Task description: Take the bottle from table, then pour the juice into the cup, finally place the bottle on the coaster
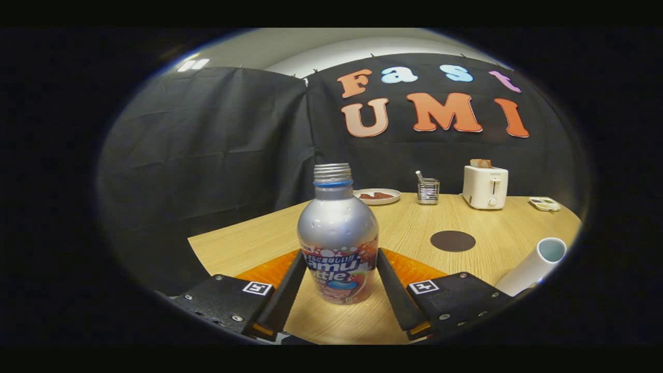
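A silver aluminium bottle [337, 233] with a printed label and an uncapped threaded neck stands upright between my fingers. My gripper [342, 254] is shut on it, with both fingers [290, 285] pressing on its lower body at label height. Beyond the right finger a dark round coaster [452, 241] lies flat on the wooden table [248, 243]. A white cup [533, 264] stands to the right of the right finger, nearer than the coaster, and its open mouth shows.
Along the table's far edge stand a plate of food [377, 196], a small glass holder [428, 190], a white toaster [485, 186] with bread in it, and a small tray [545, 203]. An orange textured surface [414, 267] shows just behind the fingers.
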`<control>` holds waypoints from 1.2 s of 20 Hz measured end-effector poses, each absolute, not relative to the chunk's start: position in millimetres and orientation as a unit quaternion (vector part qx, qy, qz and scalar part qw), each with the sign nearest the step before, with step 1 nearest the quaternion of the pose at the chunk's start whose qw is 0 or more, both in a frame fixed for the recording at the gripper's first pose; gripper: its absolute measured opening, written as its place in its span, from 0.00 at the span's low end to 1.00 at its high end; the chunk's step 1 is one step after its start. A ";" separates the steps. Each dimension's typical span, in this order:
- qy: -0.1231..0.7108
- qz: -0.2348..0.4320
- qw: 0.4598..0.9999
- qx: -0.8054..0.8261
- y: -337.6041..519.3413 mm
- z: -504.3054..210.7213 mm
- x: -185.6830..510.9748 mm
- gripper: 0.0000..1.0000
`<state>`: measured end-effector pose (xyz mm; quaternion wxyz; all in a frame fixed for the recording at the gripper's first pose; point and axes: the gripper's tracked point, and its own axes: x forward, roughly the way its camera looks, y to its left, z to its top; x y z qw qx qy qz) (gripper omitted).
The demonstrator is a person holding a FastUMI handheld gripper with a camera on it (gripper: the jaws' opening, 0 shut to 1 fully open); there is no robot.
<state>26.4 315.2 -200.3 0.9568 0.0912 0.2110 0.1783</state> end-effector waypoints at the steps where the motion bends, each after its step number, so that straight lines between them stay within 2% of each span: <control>1: 0.216 0.178 0.956 0.088 315.8 -204.8 26.4 0.81; 12: 0.240 0.171 0.949 0.110 303.4 -202.7 22.4 0.79; 24: 0.232 0.137 0.933 0.240 264.6 -183.5 21.2 0.79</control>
